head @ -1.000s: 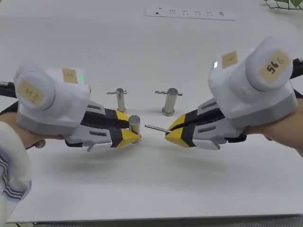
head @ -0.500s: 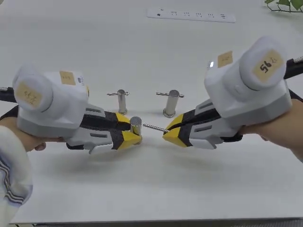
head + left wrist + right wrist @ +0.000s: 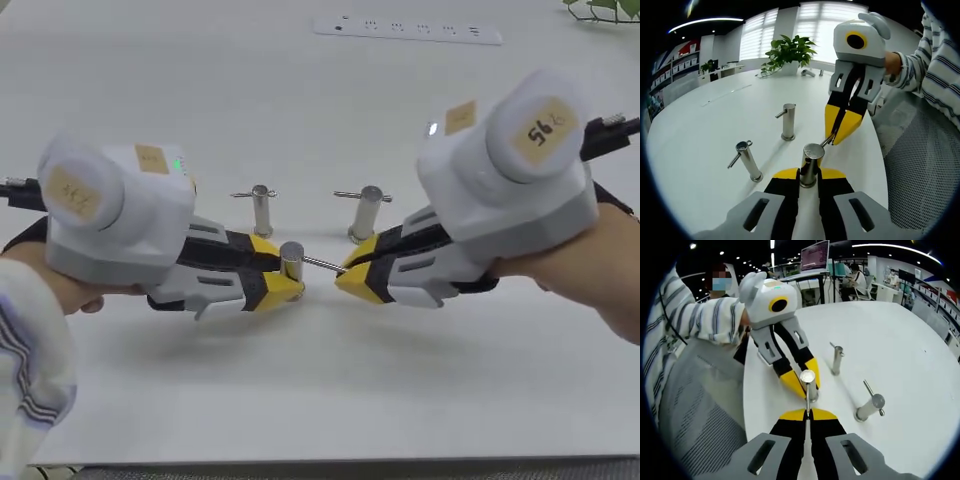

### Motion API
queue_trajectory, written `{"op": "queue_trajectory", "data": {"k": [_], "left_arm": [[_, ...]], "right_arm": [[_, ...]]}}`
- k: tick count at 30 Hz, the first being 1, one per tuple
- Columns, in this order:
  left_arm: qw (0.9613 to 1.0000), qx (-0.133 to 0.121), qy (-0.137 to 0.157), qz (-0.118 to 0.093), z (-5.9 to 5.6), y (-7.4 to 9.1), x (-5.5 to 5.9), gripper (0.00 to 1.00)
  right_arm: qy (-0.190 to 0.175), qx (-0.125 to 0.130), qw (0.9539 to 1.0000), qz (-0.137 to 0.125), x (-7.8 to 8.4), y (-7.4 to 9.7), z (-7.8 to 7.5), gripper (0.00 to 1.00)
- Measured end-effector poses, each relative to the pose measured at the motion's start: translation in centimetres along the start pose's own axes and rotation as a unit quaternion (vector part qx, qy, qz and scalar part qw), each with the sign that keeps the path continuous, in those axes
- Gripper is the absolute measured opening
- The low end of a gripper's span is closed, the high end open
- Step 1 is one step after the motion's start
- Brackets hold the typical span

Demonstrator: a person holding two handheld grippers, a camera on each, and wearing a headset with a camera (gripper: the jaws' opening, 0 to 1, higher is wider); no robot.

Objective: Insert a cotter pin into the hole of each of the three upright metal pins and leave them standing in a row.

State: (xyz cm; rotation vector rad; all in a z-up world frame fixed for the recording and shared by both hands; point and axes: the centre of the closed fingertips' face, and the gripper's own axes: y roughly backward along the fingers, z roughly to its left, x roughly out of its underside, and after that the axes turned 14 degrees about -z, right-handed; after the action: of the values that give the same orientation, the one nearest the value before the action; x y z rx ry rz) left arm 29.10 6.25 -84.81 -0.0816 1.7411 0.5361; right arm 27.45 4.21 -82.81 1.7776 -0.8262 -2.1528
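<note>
My left gripper [image 3: 279, 272] is shut on an upright metal pin [image 3: 291, 262], low on its shaft [image 3: 810, 167]. My right gripper [image 3: 349, 277] faces it from the right, shut on a thin cotter pin [image 3: 322, 264]. That cotter pin lies level and its tip touches the metal pin just under the head [image 3: 807, 376]. I cannot tell whether the tip is inside the hole. Behind them stand two more metal pins [image 3: 262, 208] [image 3: 366, 212], each with a cotter pin through its top.
A white power strip [image 3: 408, 29] lies at the table's far edge. A green plant [image 3: 790, 52] stands on the table farther off. A person's striped sleeve [image 3: 700, 322] is behind the left gripper. The white tabletop [image 3: 320, 380] is bare in front.
My right gripper has moved left with the cotter pin. The gap to the held metal pin has closed, and the tip now meets it. The left gripper has stayed shut on the pin.
</note>
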Motion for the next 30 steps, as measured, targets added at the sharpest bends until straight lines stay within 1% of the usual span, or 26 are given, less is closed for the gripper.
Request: {"op": "queue_trajectory", "data": {"k": [4, 9, 18, 20, 22, 24, 26, 30], "left_arm": [[1.0, -0.002, 0.002, -0.001, 0.0, 0.01, -0.02, 0.12], [1.0, -0.002, 0.003, 0.0, 0.0, 0.01, -0.02, 0.12], [1.0, -0.007, 0.006, 0.0, -0.02, 0.06, -0.01, 0.12], [0.9999, -0.009, 0.007, -0.001, -0.03, 0.06, 0.0, 0.12], [0.9999, -0.01, 0.008, -0.002, -0.04, 0.04, -0.02, 0.12], [0.9999, -0.011, 0.011, -0.001, -0.07, 0.03, -0.03, 0.12], [0.9998, -0.01, 0.016, -0.001, -0.17, 0.0, -0.06, 0.12], [0.9998, -0.01, 0.016, -0.001, -0.2, -0.06, -0.1, 0.12]], "right_arm": [[-0.001, 0.004, 1.0, -0.001, -0.18, -0.22, 0.01, 0.04], [-0.001, 0.005, 1.0, 0.002, 0.01, -0.32, 0.09, 0.04], [0.01, 0.009, 0.9999, 0.003, -0.12, -0.58, -0.02, 0.04], [0.021, 0.011, 0.9997, 0.005, -0.18, -0.63, 0.03, 0.04], [0.022, 0.012, 0.9997, 0.007, -0.31, -0.63, 0.06, 0.04], [0.023, 0.01, 0.9997, 0.002, -0.79, -0.59, 0.13, 0.04], [0.033, 0.011, 0.9994, 0.006, -0.86, -0.5, -0.04, 0.04], [0.029, 0.011, 0.9995, 0.006, -0.81, -0.61, -0.19, 0.04]]}}
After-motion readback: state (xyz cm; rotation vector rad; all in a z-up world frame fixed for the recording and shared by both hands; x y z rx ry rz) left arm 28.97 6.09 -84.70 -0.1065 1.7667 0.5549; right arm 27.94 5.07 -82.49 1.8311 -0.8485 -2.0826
